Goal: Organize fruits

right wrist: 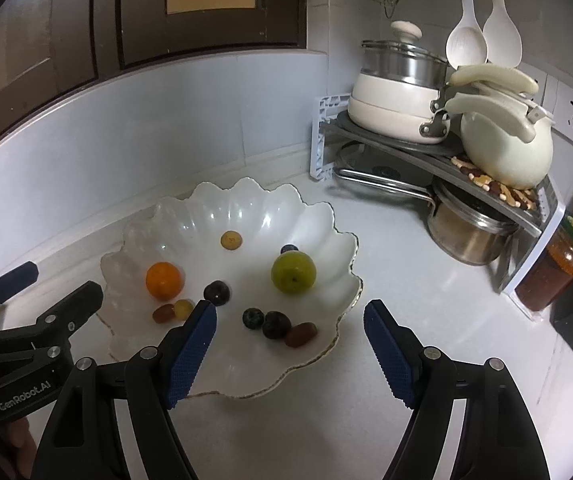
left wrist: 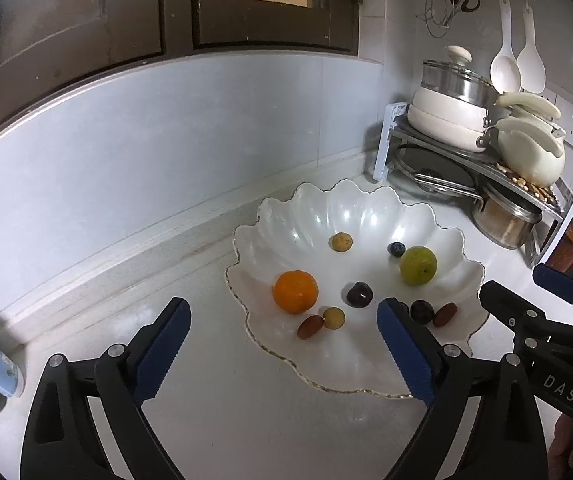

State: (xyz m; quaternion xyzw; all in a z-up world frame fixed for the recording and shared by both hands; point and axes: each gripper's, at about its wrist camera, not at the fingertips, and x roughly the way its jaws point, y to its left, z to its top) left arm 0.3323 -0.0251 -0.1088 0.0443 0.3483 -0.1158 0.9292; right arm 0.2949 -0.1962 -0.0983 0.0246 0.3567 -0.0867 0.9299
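White bowl [left wrist: 462, 276] of fruit on tabletop [left wrist: 246, 420], just ahead of both gaping, empty claws, left claw [left wrist: 282, 316], right claw [right wrist: 290, 312].

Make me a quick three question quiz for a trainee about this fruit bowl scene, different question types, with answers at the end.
1. True or false: the orange lies inside the white bowl.
2. Which fruit is nearest the green fruit? A) blueberry B) orange C) yellow berry
3. Fill in: both the left gripper and right gripper are ____, holding nothing.

Key: 1 true; 2 A; 3 open.
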